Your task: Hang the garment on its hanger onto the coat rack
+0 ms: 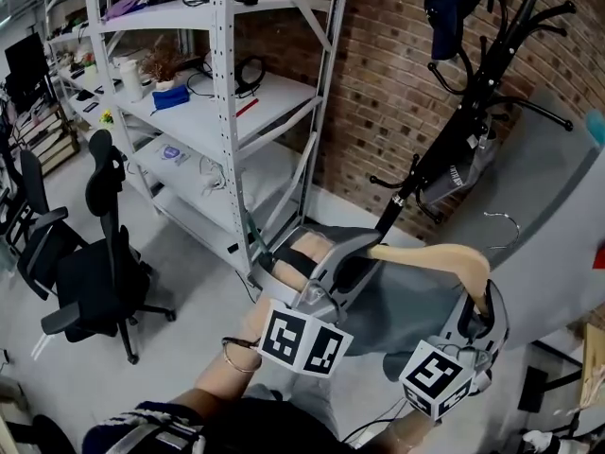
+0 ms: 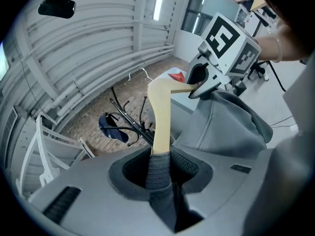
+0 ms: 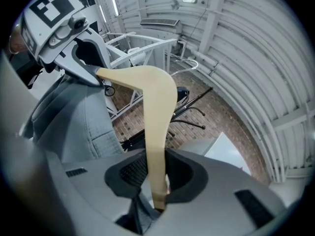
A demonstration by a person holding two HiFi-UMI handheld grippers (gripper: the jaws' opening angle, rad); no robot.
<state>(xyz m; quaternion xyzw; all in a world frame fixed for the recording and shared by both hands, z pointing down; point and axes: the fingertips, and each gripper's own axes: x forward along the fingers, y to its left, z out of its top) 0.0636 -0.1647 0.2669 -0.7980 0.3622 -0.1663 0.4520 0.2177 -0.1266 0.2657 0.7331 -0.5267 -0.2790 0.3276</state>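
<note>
Left hand-held gripper (image 2: 160,168): jaws clamped on one end of the wooden hanger (image 2: 161,117). At the grip that end is wrapped in grey ribbed fabric, so the pads press on cloth over wood.
Right hand-held gripper (image 3: 157,178): jaws clamped on the opposite end of the hanger. The bare wood runs straight down between the pads, with a fold of grey cloth just below it.
Hanger position: carried in the air between the two hand-held grippers, its curved wooden bar spanning from one pair of jaws to the other. In the head view it lies roughly level in front of the person.
Hanger hook (image 1: 506,220): thin metal, rising from the bar on the far side, apart from every peg of the rack.
Garment (image 1: 406,301): grey, draped on the hanger and hanging below the bar, bunched beside both hand-held grippers.
Coat rack (image 1: 473,93): black, with several curved pegs, standing beyond the hanger in front of the brick wall (image 1: 378,83). The hanger is near it and below its pegs, touching none of them.
Cap (image 1: 454,3): dark blue, hanging on an upper peg of the rack.
Surroundings: white metal shelving (image 1: 227,112) to the left, carrying small items; a black office chair (image 1: 99,272) on the floor beside it.
</note>
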